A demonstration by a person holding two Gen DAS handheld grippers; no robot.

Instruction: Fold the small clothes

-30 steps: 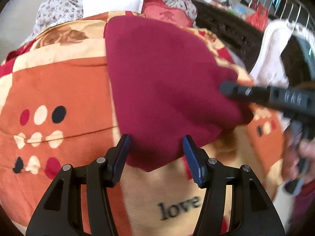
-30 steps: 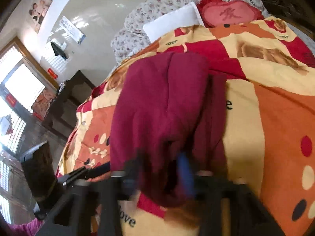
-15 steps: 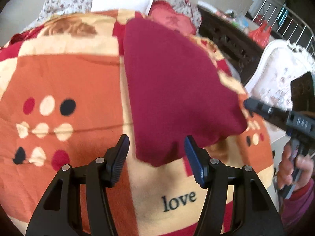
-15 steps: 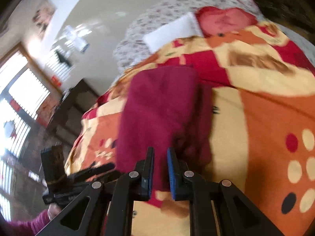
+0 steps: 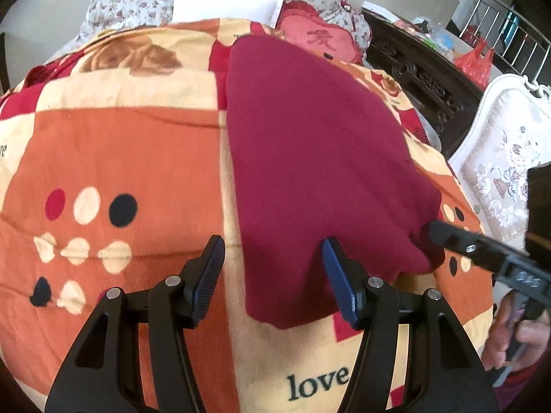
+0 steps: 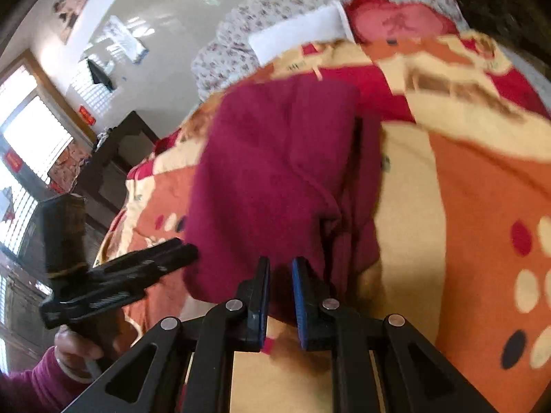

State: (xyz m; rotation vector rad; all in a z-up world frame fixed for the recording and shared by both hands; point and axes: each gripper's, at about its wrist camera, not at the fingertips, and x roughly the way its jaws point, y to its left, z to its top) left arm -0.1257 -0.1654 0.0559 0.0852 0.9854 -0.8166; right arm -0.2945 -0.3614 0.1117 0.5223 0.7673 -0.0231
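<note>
Blue ribbed pads line the fingers of the left gripper, which stand spread wide and grasp nothing, poised over the near left corner of the maroon garment. The right gripper has its fingers nearly closed with a narrow gap; the near edge of the cloth lies right at their tips, but whether any fabric is pinched I cannot tell. The garment lies folded along its length on the orange patterned blanket of the bed, its near right side bunched into thick layered folds. It looks like soft, light knit fleece: limp, not slippery, likely to sag and unfold if lifted by one layer. A safer hold would probably be at the two near corners, pinching all layers together
</note>
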